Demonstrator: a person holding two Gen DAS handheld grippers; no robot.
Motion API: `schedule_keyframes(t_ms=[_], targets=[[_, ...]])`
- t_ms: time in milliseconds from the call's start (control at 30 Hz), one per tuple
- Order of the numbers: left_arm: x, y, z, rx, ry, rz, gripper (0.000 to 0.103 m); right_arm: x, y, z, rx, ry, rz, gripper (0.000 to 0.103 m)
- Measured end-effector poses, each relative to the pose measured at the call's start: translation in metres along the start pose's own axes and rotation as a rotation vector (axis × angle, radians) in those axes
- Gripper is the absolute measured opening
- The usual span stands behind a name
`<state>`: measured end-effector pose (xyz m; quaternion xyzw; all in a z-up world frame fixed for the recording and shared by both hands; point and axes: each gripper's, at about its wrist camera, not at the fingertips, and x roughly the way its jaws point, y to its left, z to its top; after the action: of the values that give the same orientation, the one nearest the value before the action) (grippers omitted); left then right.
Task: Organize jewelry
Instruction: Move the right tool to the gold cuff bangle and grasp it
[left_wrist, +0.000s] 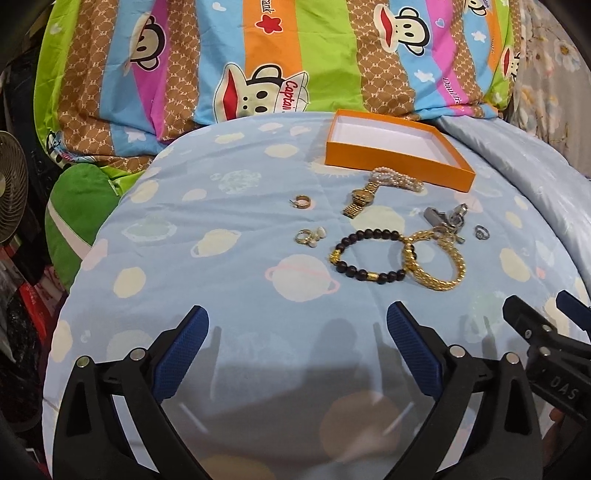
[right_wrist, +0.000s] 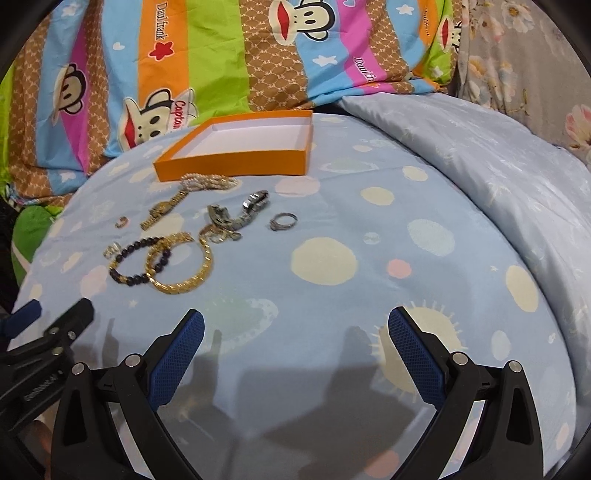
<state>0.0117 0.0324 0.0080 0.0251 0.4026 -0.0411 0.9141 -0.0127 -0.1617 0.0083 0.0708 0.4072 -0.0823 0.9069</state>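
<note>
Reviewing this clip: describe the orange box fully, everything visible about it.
The orange box is a shallow, square, open tray, seemingly cardboard, orange outside and white inside, with no lid in view. What shows of its interior holds nothing. It lies flat on the blue planet-print bedsheet, at the far side of the jewelry, in front of the striped cartoon blanket. The pearl bracelet lies against, or just short of, its near wall. Neither gripper touches it.

Both wrist cameras are hovering low over the bed (left_wrist: 229, 280), looking twelve o'clock. Left view is catching the orange box (left_wrist: 397, 162) at one o'clock; right view is sharing it at eleven (right_wrist: 232, 162), not close.
</note>
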Motion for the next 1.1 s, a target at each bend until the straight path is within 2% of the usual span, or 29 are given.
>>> schedule_keyframes(t_ms=[100, 300, 500, 633, 700, 900, 933, 1000, 1033, 1067, 1100], targets=[[0.004, 0.009, 0.003, -0.017, -0.010, 0.015, 0.095, 0.004, 0.016, 0.006, -0.049, 0.001, 0.020, 0.097], [0.005, 0.025, 0.004, -0.053, -0.025, 0.046, 0.095, 0.019, 0.048, 0.016, -0.110, 0.027, 0.046, 0.087], [0.007, 0.039, 0.003, -0.095, -0.013, 0.014, 0.095, 0.034, 0.059, 0.024, -0.104, 0.068, 0.070, 0.086], [0.009, 0.040, 0.003, -0.104, -0.008, 0.006, 0.095, 0.043, 0.064, 0.025, -0.113, 0.099, 0.054, 0.086], [0.009, 0.040, 0.002, -0.103, -0.006, 0.002, 0.095, 0.046, 0.065, 0.024, -0.113, 0.113, 0.058, 0.082], [0.010, 0.039, 0.003, -0.097, 0.001, -0.012, 0.095, 0.042, 0.067, 0.021, -0.130, 0.091, 0.065, 0.055], [0.010, 0.039, 0.002, -0.096, 0.002, -0.017, 0.095, 0.040, 0.066, 0.020, -0.132, 0.086, 0.067, 0.047], [0.011, 0.038, 0.002, -0.092, 0.007, -0.024, 0.095, 0.038, 0.065, 0.019, -0.127, 0.080, 0.078, 0.037], [0.011, 0.038, 0.002, -0.091, 0.009, -0.027, 0.095, 0.036, 0.063, 0.018, -0.122, 0.075, 0.090, 0.024], [0.011, 0.038, 0.002, -0.091, 0.010, -0.030, 0.095, 0.035, 0.061, 0.017, -0.117, 0.074, 0.100, 0.016], [0.011, 0.038, 0.002, -0.090, 0.011, -0.032, 0.095, 0.034, 0.060, 0.016, -0.113, 0.076, 0.107, 0.015]])
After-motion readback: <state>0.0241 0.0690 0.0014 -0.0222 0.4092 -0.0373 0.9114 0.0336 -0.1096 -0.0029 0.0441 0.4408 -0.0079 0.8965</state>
